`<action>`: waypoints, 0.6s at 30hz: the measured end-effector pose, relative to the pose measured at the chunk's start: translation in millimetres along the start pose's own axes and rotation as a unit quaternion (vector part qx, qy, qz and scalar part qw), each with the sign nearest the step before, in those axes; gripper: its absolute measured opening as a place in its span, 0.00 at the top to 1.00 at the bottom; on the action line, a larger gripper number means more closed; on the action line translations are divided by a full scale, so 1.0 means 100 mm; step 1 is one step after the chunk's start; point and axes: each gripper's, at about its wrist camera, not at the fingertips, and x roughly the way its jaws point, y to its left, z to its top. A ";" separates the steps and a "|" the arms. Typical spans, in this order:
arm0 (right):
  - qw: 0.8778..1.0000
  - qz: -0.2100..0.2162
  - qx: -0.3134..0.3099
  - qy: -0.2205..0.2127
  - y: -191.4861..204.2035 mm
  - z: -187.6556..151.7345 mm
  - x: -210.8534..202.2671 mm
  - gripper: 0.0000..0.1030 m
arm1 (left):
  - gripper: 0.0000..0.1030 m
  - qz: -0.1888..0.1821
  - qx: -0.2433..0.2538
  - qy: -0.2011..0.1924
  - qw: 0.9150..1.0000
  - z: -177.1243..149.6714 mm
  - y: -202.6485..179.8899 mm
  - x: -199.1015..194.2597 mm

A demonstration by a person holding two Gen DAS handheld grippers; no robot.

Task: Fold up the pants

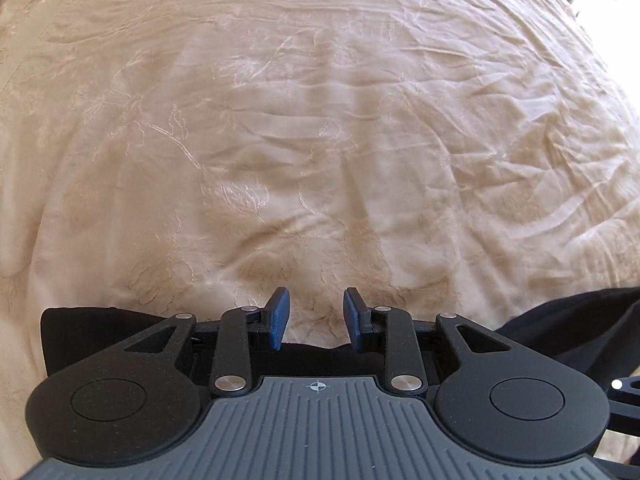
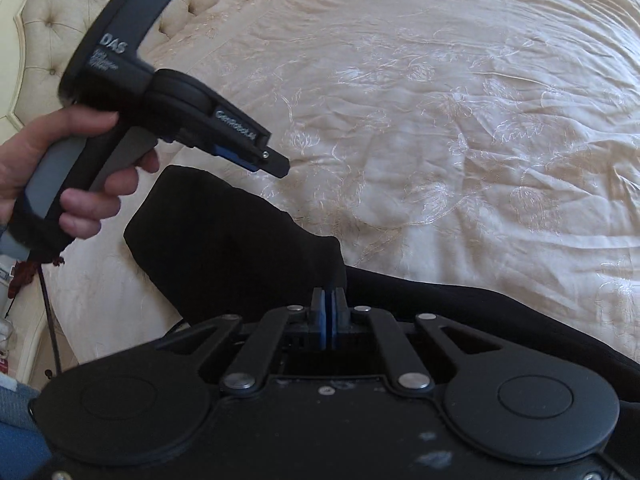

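- Nearest in the right wrist view, the right gripper is being seen with its blue pads pressed together, and black fabric of the pants is lying right at the pad tips; whether cloth is being pinched between them cannot be told.
- The pants are being shown as plain black, soft cloth, folded over into a thick, rounded band with one blunt end pointing toward the upper left of that view, and they are lying on the bedspread.
- Nearest in the left wrist view, the left gripper is being held with its blue fingers spread apart and with nothing between them.
- In that view only dark edges of the pants are being seen, beneath the gripper body and at the lower right.
- Beyond it, a cream bedspread, wrinkled and stitched with floral outlines, is filling the frame.
- Only the right wrist view is showing the left gripper from the side, held above the pants by the person's left hand.
- Farthest back, a tufted cream headboard is being shown at the upper left.
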 end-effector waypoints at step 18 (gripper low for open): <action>0.990 0.055 0.127 0.007 -0.18 0.40 0.28 0.70 | 0.72 -0.029 -0.044 0.004 0.999 -0.82 0.10 -0.16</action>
